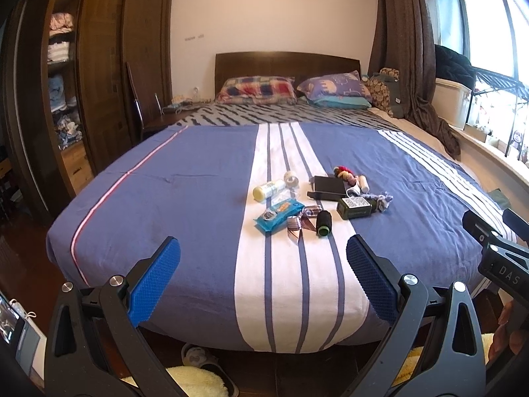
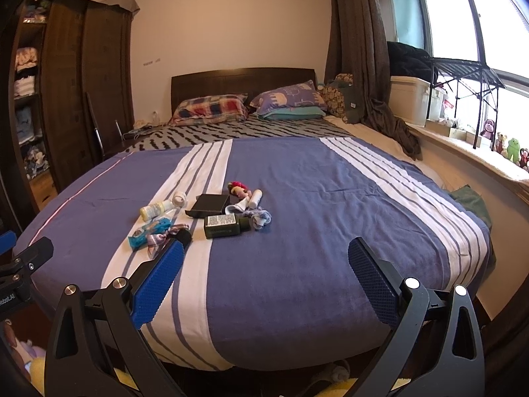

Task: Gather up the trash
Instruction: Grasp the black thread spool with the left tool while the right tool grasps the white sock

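Trash cluster: blue wipes packet [image 1: 279, 213], black thread spool [image 1: 323, 222], green box [image 1: 355, 207] and yellow-capped bottle [image 1: 268, 189] lie mid-bed [image 1: 185, 178]. Left gripper [image 1: 263, 278] and right gripper [image 2: 265, 279] hover near the foot edge, jaws wide apart, holding nothing.

The bed [image 1: 185, 205] wears matt woven cloth, smooth with faint creases. On it, a blue wipes packet [image 1: 279, 214] shines like glossy plastic film; beside that packet, a black thread spool [image 1: 323, 222] looks matt. Behind the bed, the headboard [image 1: 287, 66] is dark polished wood. Each tool's pads [image 1: 155, 284] are blue, rough-textured rubber.
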Demonstrator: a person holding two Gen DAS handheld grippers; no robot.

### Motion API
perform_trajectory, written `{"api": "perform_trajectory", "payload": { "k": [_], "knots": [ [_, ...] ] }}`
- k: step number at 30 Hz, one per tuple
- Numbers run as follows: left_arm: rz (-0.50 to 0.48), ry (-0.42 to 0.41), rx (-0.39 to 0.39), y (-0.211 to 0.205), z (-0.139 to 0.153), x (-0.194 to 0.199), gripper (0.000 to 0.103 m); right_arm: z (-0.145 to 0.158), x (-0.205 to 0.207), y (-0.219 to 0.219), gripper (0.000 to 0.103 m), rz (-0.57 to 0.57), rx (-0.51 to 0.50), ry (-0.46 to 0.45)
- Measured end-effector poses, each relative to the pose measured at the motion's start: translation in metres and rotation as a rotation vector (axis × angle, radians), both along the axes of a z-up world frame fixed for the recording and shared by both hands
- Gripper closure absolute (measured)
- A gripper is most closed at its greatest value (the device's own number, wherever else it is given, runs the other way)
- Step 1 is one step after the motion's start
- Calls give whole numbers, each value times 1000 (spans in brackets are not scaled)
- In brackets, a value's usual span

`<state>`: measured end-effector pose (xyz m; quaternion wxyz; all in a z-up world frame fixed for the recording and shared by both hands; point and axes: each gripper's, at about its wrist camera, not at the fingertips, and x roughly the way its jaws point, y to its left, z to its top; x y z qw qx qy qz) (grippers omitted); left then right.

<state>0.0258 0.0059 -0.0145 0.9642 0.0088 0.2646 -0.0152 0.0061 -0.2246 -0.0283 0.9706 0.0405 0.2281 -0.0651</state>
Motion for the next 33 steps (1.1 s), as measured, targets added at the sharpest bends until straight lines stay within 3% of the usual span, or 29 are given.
{"api": "perform_trajectory", "payload": {
  "k": [11,18,24,26,28,30,33],
  "knots": [
    [-12,68,27,-4,-35,45,8,-34,49,-5,3,20,42,86],
    [-77,163,-43,-14,-62,83,8,-61,87,-22,3,37,77,149],
    [-154,188,-34,-37,-74,111,10,-79,129,-29,3,42,76,196],
    [-193,191,-30,-47,-76,122,13,-81,139,-32,4,41,93,203],
    [-218,197,-30,-56,-79,131,25,-84,152,-37,6,51,102,205],
    [-239,218,-26,-63,-83,143,38,-85,165,-38,19,43,86,212],
    [-267,233,-21,-74,-87,158,49,-86,178,-41,30,64,94,217]
  ]
}}
